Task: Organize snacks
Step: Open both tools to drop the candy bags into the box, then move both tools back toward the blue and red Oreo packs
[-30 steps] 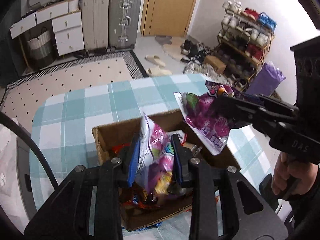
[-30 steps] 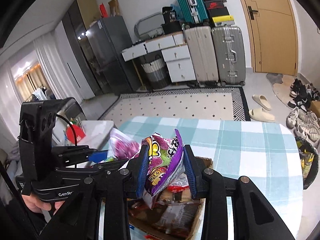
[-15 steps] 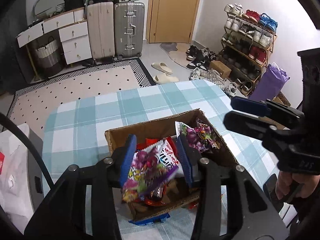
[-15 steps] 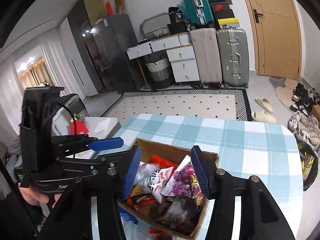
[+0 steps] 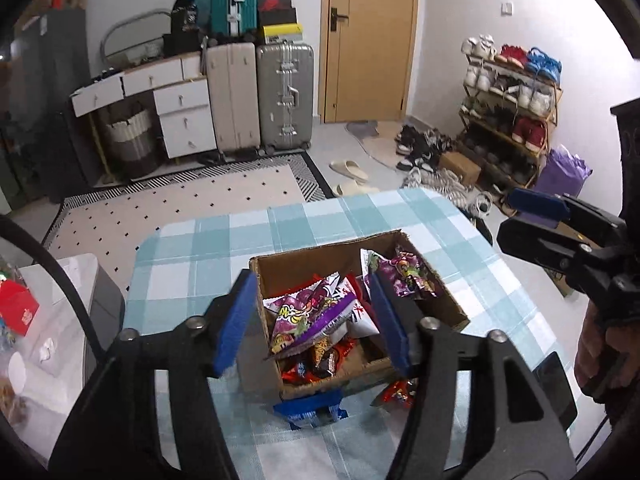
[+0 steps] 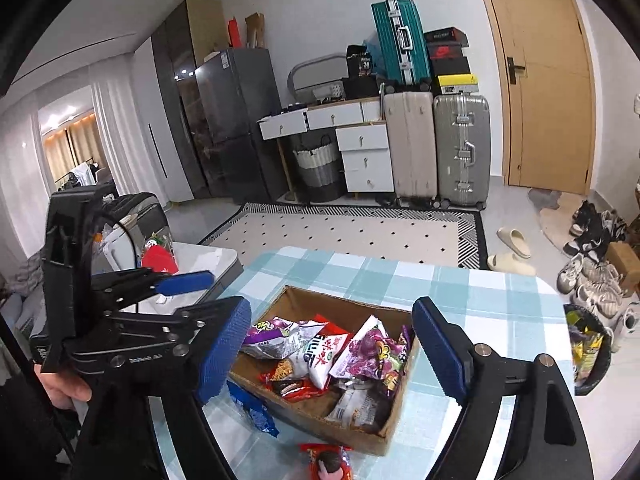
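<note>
- Sitting near the middle of the checked surface [image 5: 224, 240], the cardboard box [image 5: 312, 258] holds a heap of snack packets; its flaps are open at the top.
- Inside, a purple packet [image 5: 308, 316] lies on top toward the box's left half, and a second purple packet [image 5: 404, 274] leans against the right wall, seen from the left wrist view.
- A white packet [image 6: 320, 354] with red characters lies between them; the print is too small for me to read.
- Red and dark wrappers fill the bottom of the box.
- Just outside the near wall, a blue packet [image 5: 310, 406] pokes out from under the box, and a red packet [image 6: 326, 460] lies on the cloth beside it.
- The left claw [image 5: 312, 320] hangs over the box with its blue pads spread wide, released, gripping nothing and touching nothing that I can see.
- The right claw [image 6: 332, 350] hangs over the box too, spread wide and empty, clear of the packets.
- From each wrist view the other claw shows off to the side, held by a hand [image 5: 600, 344].
- Lettering on the claw bodies is blurred.
- Beyond the surface lie a patterned rug [image 6: 352, 232], a grey suitcase [image 6: 462, 148] and a beige one against the wall, and a teal suitcase [image 6: 396, 40] on the white drawers.
- A shoe rack [image 5: 508, 120] stands to the right of the wooden door [image 5: 368, 36].
</note>
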The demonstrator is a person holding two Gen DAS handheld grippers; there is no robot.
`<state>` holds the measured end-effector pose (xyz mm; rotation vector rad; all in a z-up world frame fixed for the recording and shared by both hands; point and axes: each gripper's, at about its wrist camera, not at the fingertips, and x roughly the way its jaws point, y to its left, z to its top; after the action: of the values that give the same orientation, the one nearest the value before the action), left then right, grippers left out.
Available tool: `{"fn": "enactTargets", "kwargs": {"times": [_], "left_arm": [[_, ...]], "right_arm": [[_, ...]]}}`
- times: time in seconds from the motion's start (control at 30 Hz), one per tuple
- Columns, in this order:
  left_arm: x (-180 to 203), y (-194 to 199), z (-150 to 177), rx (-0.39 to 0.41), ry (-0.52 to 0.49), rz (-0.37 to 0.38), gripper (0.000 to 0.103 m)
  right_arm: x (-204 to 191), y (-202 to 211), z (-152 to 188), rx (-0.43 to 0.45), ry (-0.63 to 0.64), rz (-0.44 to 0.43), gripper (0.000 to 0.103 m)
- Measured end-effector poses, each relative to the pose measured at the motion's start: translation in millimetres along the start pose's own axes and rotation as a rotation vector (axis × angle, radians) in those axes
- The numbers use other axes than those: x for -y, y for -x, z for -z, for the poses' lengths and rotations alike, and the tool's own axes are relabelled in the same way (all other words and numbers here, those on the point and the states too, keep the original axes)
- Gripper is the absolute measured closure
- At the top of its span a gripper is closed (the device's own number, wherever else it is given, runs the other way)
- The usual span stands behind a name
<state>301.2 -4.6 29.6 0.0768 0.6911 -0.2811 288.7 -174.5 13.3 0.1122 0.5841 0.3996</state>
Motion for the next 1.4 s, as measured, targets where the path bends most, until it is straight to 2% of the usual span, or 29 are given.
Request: {"fn": "enactTargets", "kwargs": {"times": [0.2,0.3,0.4,0.53,0.63,0.73,0.8,1.07,1.27,1.4], "left_arm": [[5,46,11,0.073,0.005,-0.047,0.029],[9,70,21,0.094,0.008,-0.040,0.023],[12,86,29,0.088,0.006,-0.059,0.022],[7,105,44,0.055,0.079,0.013,0.018],[7,113,56,0.075,0.083,-0.016,0.016],[5,113,69,0.076,0.097,-0.037,0.005],[2,114,77,0.082,0.111,-0.034,0.002],[-2,105,107,0.095,0.131,-0.045,0.001],[-5,77,129,0.087,0.154,-0.053,0.001],[-9,62,150,0.098,0.190,-0.050,0.001]], "right_arm": [[0,29,7,0.035,-0.014,0.000,0.015],[-3,45,12,0.055,-0.007,0.015,0.006],[-8,57,16,0.066,0.012,0.018,0.004],[-11,69,22,0.067,0.002,0.009,0.001],[-16,75,29,0.071,0.020,0.019,0.001],[-21,81,41,0.084,0.049,0.039,0.000],[-23,83,51,0.086,0.060,0.067,0.000],[-17,65,106,0.037,0.076,0.091,0.000],[-13,52,138,0.006,0.057,0.085,0.000],[-11,38,159,-0.050,0.038,0.078,0.000]]}}
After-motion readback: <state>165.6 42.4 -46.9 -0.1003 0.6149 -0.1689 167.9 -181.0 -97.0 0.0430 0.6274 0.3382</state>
